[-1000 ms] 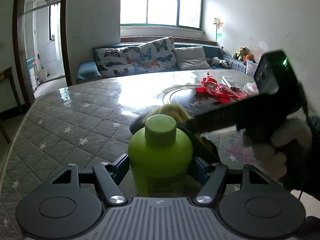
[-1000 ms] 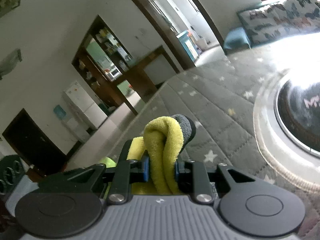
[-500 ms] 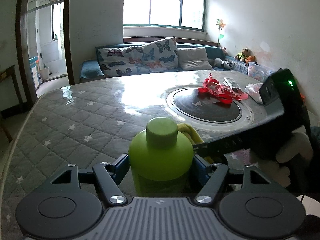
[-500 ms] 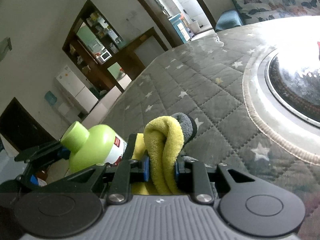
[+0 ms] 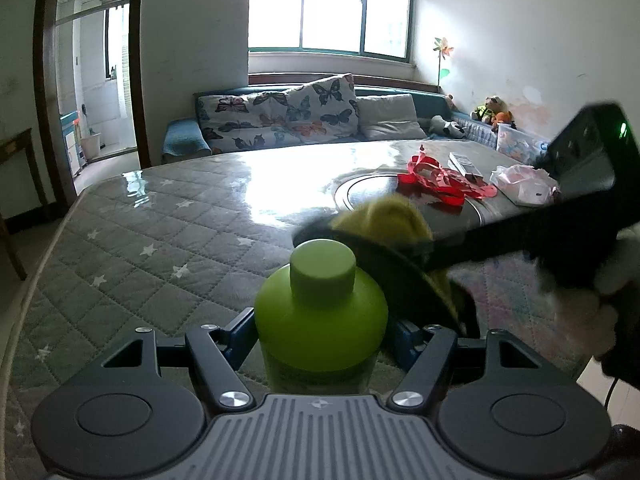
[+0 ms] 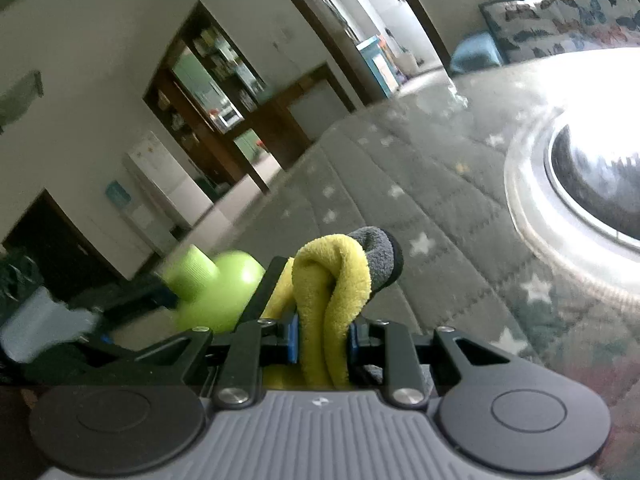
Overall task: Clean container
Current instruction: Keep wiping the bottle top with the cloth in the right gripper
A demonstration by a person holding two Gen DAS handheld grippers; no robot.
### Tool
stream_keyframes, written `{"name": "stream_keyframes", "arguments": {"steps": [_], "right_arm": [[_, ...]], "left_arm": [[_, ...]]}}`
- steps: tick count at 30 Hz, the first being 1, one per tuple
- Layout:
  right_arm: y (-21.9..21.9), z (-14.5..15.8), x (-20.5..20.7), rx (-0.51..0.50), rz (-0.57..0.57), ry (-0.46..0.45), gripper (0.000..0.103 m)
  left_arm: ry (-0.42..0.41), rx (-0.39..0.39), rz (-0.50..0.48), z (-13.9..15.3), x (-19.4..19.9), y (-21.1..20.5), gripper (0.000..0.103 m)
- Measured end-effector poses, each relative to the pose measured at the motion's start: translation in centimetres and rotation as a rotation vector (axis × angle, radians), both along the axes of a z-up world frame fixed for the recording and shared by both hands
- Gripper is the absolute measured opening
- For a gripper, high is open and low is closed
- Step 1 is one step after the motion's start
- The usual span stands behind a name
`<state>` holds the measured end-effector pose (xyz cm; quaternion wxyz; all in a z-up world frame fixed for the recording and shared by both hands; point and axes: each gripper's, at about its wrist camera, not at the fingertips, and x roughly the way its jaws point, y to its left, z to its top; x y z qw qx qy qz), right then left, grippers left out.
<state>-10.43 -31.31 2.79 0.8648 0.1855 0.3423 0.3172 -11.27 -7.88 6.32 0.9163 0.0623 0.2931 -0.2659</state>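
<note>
A lime-green bottle [image 5: 320, 320] with a matching screw cap stands upright in my left gripper [image 5: 322, 334], which is shut on its body. My right gripper [image 6: 323, 338] is shut on a folded yellow and grey cloth [image 6: 340, 280]. In the left wrist view the right gripper reaches in from the right, and the cloth [image 5: 394, 220] sits against the far right side of the bottle's shoulder, just behind the cap. In the right wrist view the bottle [image 6: 218, 286] shows to the left of the cloth, blurred.
Both grippers hang over a grey quilted tablecloth with white stars [image 5: 160, 240]. A round dark glass inset [image 5: 384, 192] lies further back with red ribbon [image 5: 440, 180], a remote [image 5: 464, 162] and a pink-white bag [image 5: 524, 184]. A sofa with butterfly cushions [image 5: 288, 116] stands behind.
The right gripper with the cloth rose from low beside the bottle to its shoulder behind the cap. The bottle stayed held in the left gripper.
</note>
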Motion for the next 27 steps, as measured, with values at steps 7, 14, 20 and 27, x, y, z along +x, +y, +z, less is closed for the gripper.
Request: {"name": "stream_keyframes", "arguments": {"steps": [7,14,20,27], "right_arm": [[0.8,2.9,0.8,0.021,0.038,-0.084,0.023],[1.5,0.9,3.3,0.031,0.020,-0.006,0.023],[1.8,-2.3,3.8,-0.018,0.012,0.075,0.023],[1.4,-2.9,3.2,-0.038,0.004,0.076,0.023]], "left_arm": [[0.000,-0.003,-0.001,-0.1,-0.1,0.1,0.071],[-0.001,-0.007,-0.003,-0.1,-0.1,0.2,0.071],[0.011,-0.010,0.023,-0.1,-0.2,-0.2,0.072],[0.062,-0.036,0.112,0.0,-0.3,-0.4,0.072]]}}
